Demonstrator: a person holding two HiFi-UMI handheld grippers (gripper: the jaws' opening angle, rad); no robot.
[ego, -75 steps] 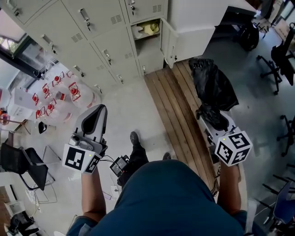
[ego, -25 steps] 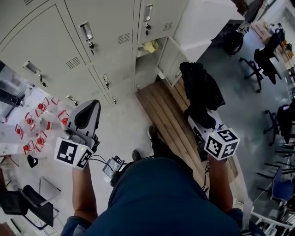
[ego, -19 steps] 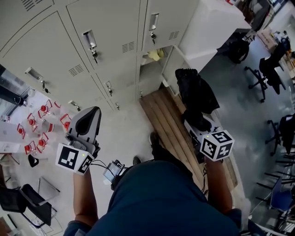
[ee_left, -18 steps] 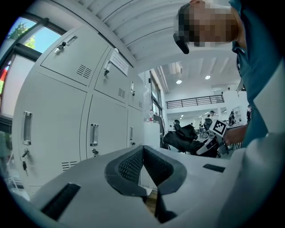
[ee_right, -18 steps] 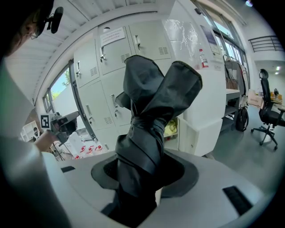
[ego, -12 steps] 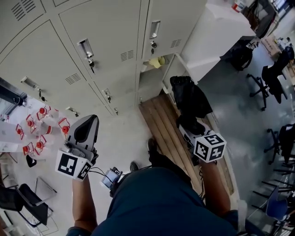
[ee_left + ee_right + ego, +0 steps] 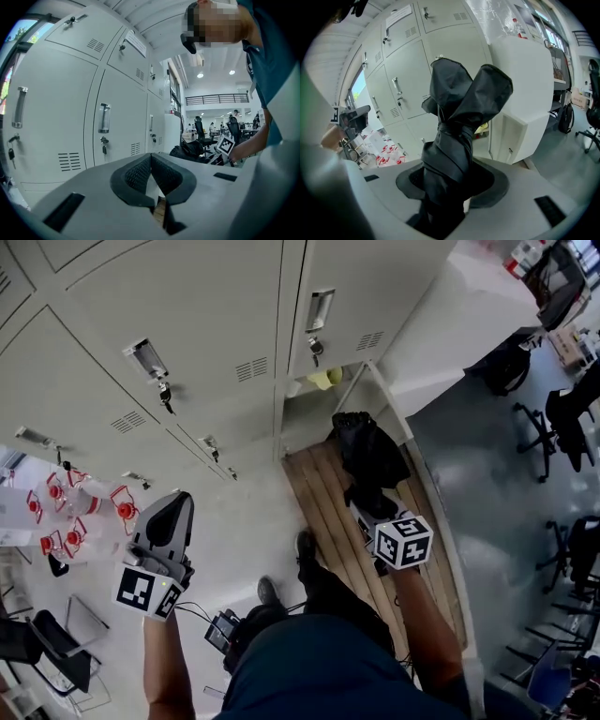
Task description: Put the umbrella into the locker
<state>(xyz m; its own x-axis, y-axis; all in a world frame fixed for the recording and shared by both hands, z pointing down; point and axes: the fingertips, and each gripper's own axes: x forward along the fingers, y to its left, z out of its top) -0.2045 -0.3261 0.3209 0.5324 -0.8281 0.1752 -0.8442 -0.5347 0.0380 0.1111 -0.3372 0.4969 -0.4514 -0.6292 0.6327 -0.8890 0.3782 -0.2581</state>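
Umbrella (image 7: 457, 117), black and folded, clamped between the fingers of my right gripper (image 7: 452, 183); open locker (image 7: 314, 413) beyond them. Left gripper (image 7: 151, 161) fingers meet, empty. Door label (image 7: 400, 16) unreadable.

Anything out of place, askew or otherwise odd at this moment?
Nothing is spilled or damaged. One locker stands open among shut doors, with a yellow item inside it. The umbrella clamped in the right gripper is only loosely folded, its black fabric bunched and flaring above the jaws rather than rolled neatly.
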